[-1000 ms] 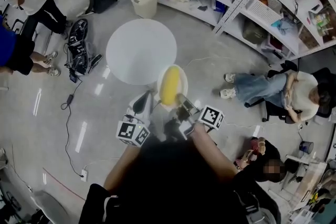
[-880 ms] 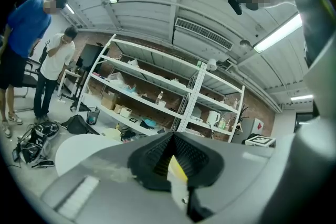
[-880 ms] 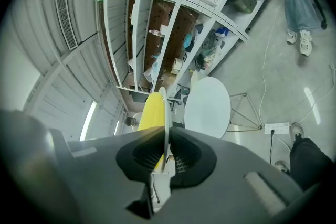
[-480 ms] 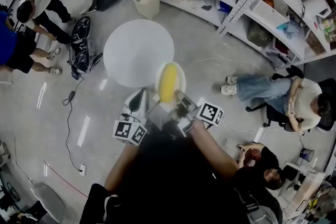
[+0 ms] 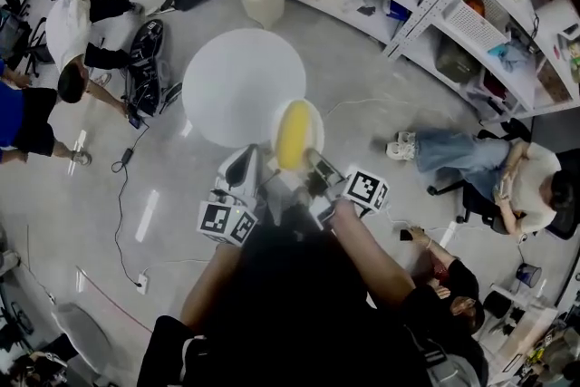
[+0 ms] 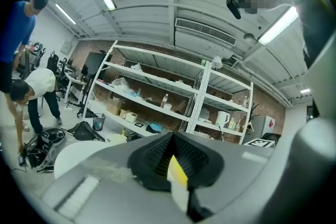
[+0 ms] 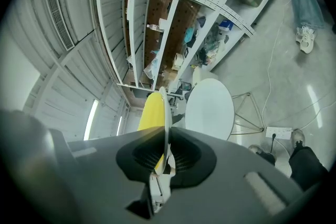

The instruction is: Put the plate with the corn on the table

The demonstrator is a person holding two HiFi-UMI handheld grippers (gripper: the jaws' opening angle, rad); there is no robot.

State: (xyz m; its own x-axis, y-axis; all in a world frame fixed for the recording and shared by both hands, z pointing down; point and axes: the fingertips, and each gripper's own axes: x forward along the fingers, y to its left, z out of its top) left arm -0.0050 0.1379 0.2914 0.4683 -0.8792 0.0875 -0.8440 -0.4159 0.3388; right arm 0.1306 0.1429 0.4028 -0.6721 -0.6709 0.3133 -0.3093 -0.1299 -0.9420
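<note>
Gripping the round white plate (image 5: 318,128) (image 7: 164,113) by its near rim with the right tool (image 5: 312,163) (image 7: 164,152), jaws clamped on the edge. Carrying a long yellow corn cob (image 5: 294,137) (image 7: 150,111) straight ahead of that tool, by the round white worktop's (image 5: 240,82) near edge. Holding the left tool (image 5: 250,157) (image 6: 170,165) just left of the plate, jaws together, empty.

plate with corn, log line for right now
plate: held, corn on it | left gripper: shut on rim | right gripper: shut on rim | table: plate at its edge, not set down
</note>
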